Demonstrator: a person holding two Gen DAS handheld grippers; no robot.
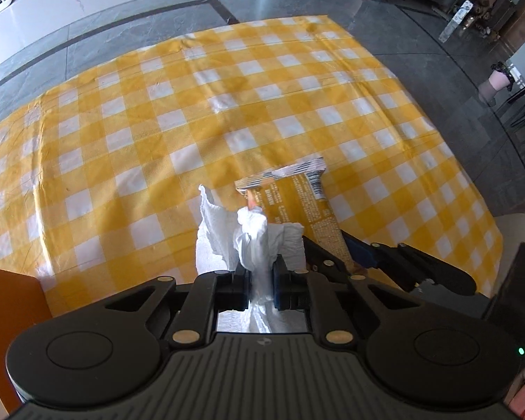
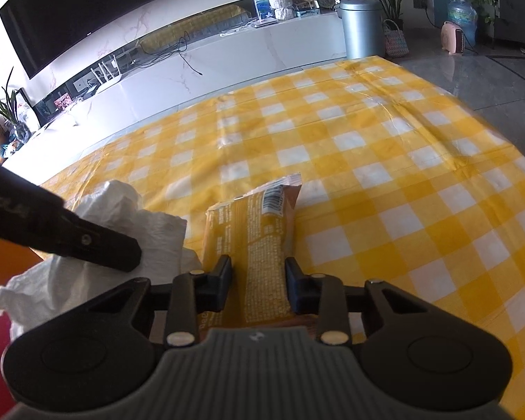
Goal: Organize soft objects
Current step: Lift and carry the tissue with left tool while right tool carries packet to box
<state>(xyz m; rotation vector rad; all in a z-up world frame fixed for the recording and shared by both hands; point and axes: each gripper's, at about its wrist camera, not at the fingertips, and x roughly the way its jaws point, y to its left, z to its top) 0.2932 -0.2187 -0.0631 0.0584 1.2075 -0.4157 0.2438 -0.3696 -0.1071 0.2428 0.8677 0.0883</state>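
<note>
My left gripper [image 1: 259, 269] is shut on a crumpled white paper tissue [image 1: 252, 234], which bunches up between the pads and hangs above the yellow checked cloth. In the right wrist view the tissue [image 2: 157, 231] shows at the left, with one of the left gripper's fingers [image 2: 98, 245] lying across it. A yellow snack packet [image 2: 259, 224] with a barcode lies lengthwise on the cloth just right of the tissue. My right gripper [image 2: 257, 273] has closed around the packet's near end, pads against its two sides. The packet [image 1: 297, 203] and the right gripper [image 1: 339, 250] also show in the left wrist view.
The yellow and white checked cloth [image 1: 157, 122] covers the table. An orange box [image 1: 10, 297] stands at the near left corner. Beyond the table are grey floor, a silver bin [image 2: 362, 28] and a long white TV cabinet [image 2: 227, 56].
</note>
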